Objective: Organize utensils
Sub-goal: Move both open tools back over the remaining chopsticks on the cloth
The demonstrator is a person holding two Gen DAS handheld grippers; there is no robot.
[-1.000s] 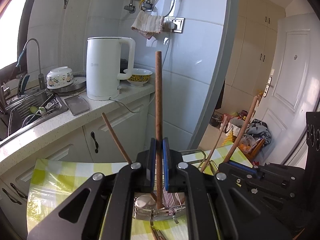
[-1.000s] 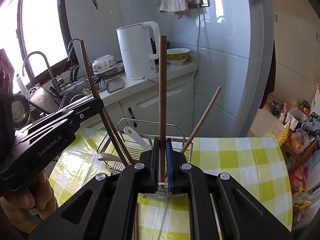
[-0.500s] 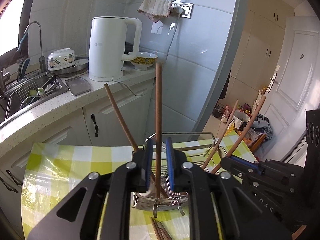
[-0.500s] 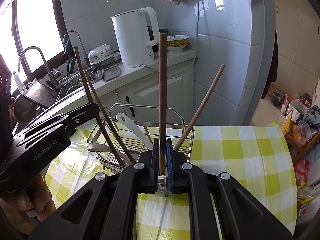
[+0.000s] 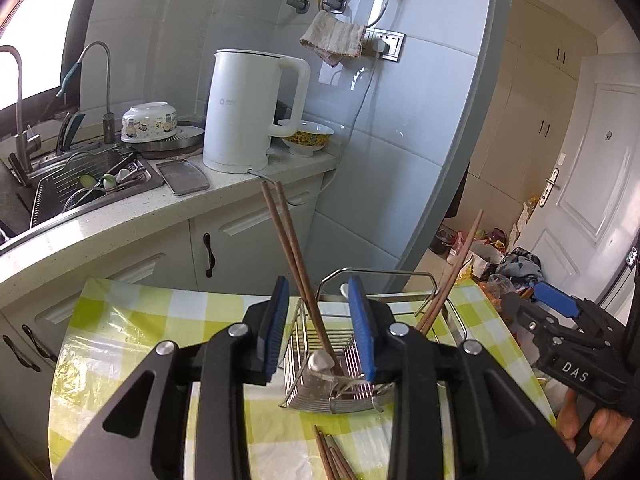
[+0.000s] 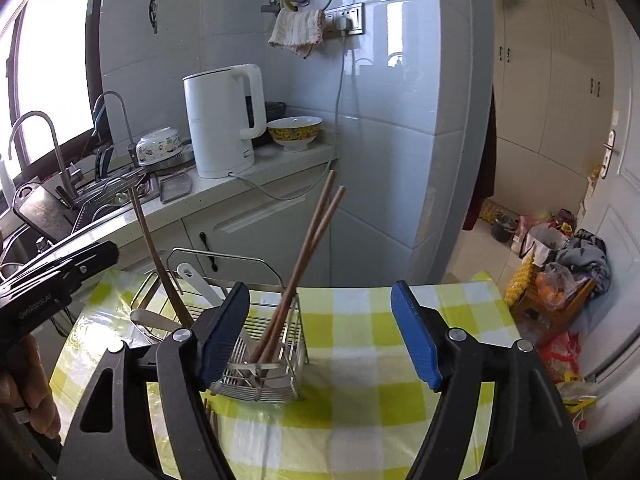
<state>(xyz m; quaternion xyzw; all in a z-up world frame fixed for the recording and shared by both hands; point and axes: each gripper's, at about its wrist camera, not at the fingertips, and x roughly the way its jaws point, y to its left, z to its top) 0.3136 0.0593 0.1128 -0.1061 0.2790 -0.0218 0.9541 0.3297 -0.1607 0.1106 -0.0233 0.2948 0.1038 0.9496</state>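
Both grippers are opening, fingers apart, nothing held: left gripper [image 5: 320, 328], right gripper [image 6: 320, 332]. The chopsticks [image 6: 308, 252] lean in the wire basket [image 6: 272, 376] on the tabletop [image 6: 360, 360]. A finger bump might tip the basket.

My home kitchen: a white electric kettle [image 5: 248, 112] and patterned bowls [image 5: 306, 136] on the speckled counter [image 5: 120, 216], a sink [image 5: 92, 184] with taps beneath the window, tiled walls, and my checked tablecloth [image 6: 360, 320].
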